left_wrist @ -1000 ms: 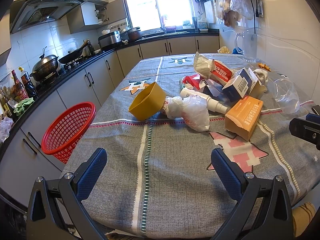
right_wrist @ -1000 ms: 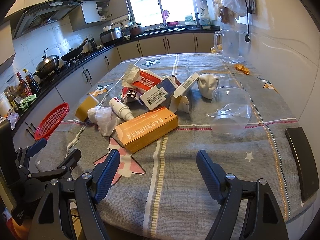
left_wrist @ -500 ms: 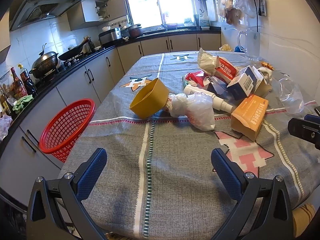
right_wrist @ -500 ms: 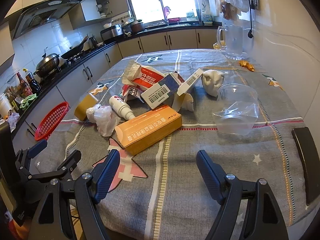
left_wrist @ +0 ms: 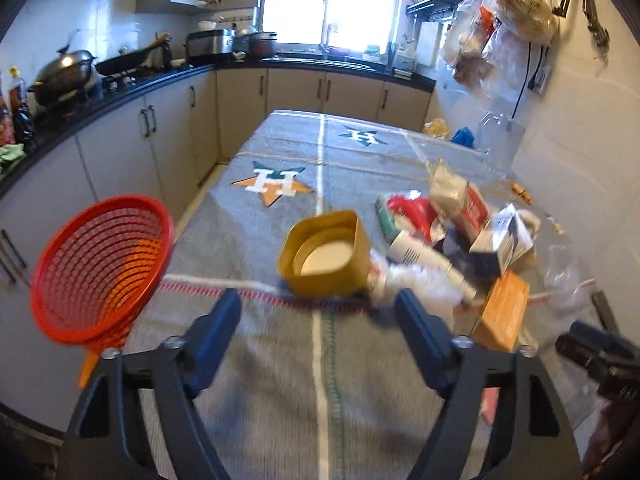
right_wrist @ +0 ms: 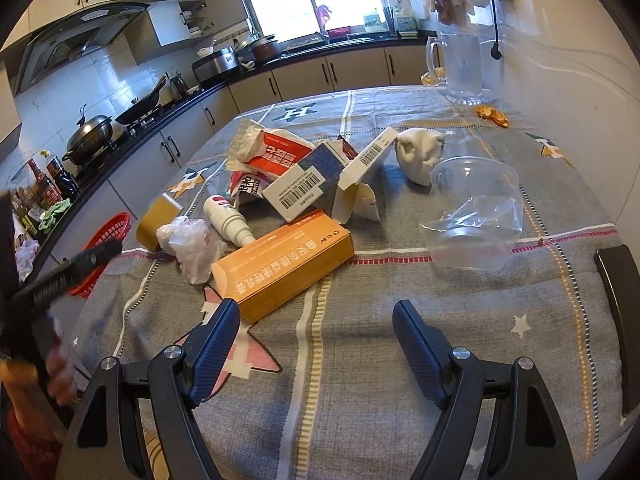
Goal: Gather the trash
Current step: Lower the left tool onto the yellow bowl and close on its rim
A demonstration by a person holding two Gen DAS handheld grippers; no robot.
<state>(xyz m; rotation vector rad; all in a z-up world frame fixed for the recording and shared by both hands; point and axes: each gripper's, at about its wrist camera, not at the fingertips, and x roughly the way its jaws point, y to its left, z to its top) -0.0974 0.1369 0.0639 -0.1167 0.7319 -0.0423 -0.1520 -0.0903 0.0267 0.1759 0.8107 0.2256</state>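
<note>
Though motion blurs the left wrist view, the red basket (left_wrist: pixel 100 268) hangs off the table's (left_wrist: pixel 256 380) left edge. Since a second ago the left gripper (left_wrist: pixel 318 312) has swung closer to the yellow tub (left_wrist: pixel 326 254), jaws closing on nothing. Trash sits mid-table: crumpled bag (right_wrist: pixel 192 242), orange box (right_wrist: pixel 282 264), clear cup (right_wrist: pixel 476 216). The right gripper (right_wrist: pixel 316 330) hovers open, empty.
</note>
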